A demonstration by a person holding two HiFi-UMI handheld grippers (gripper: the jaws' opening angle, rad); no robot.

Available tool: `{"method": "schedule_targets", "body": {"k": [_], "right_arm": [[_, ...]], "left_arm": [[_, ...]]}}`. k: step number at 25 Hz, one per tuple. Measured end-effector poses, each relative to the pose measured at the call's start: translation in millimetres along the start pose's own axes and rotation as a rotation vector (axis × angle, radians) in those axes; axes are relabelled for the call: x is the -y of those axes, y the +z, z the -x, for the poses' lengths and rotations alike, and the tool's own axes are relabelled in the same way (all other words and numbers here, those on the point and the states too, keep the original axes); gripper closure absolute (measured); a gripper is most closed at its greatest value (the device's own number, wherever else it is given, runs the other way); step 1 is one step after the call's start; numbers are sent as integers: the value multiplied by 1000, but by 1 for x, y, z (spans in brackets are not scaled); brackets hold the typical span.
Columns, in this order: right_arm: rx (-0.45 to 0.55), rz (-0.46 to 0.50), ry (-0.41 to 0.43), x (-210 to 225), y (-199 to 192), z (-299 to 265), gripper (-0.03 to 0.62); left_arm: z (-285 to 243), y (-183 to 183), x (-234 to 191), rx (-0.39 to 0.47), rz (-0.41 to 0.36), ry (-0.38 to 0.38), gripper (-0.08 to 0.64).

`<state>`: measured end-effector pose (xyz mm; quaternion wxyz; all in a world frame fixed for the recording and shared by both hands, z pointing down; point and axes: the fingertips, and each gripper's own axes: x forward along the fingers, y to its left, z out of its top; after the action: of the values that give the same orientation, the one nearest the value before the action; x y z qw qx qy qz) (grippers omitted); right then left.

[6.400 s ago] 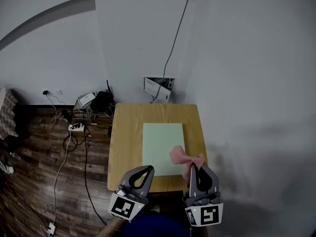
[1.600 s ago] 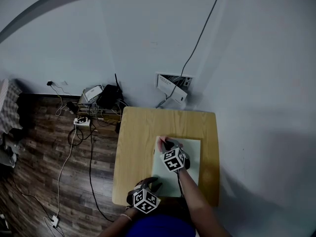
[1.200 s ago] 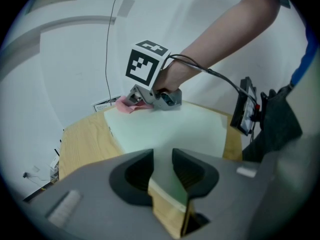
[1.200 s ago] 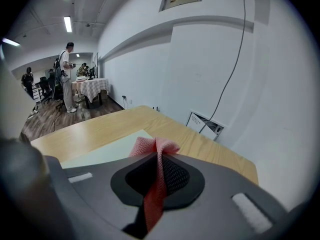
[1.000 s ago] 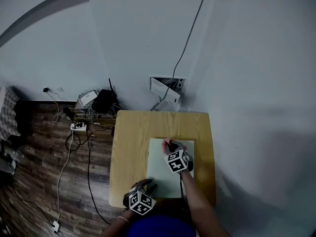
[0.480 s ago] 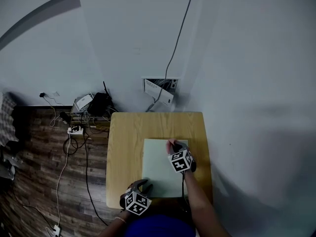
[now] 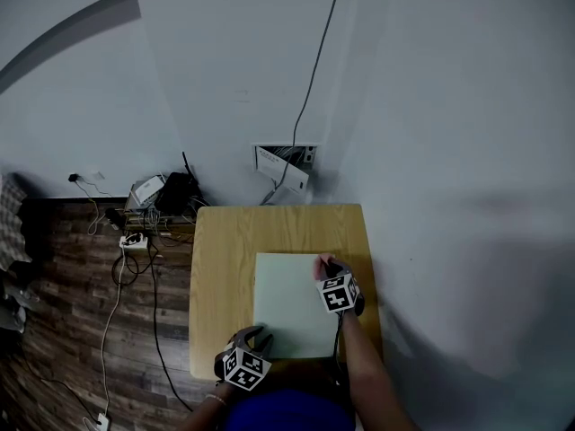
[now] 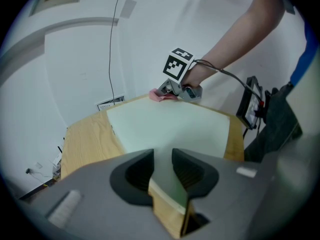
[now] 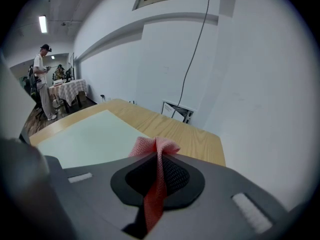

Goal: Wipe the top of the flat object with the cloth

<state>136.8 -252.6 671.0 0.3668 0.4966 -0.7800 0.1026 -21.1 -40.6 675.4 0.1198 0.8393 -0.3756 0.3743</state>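
Pinching the cloth (image 9: 150, 145), the right gripper (image 7: 322, 264) sits at the far right corner of the sheet (image 7: 287, 308); the top extends left and nearer. The left gripper (image 7: 257, 335) clamps the near edge.

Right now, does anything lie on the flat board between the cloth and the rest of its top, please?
Nothing visible does: the top of the board is bare beyond the pink cloth clamped in the right gripper.
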Motion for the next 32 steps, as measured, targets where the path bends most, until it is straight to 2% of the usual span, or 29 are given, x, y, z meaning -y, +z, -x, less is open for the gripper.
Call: {"method": "schedule_targets", "body": {"k": [18, 22, 25, 27, 32], "right_arm": [[-4, -22, -29, 5, -6, 6, 577], [4, -56, -22, 6, -5, 6, 577], [49, -115, 12, 2, 2, 14, 575], [118, -143, 50, -5, 14, 24, 575], [287, -123, 137, -38, 49, 52, 575]], "left_arm": [[2, -1, 3, 2, 3, 5, 448], [2, -1, 2, 3, 6, 6, 448], [3, -1, 3, 4, 10, 1, 448], [4, -2, 3, 4, 11, -1, 448], [4, -2, 2, 8, 13, -4, 448]]}}
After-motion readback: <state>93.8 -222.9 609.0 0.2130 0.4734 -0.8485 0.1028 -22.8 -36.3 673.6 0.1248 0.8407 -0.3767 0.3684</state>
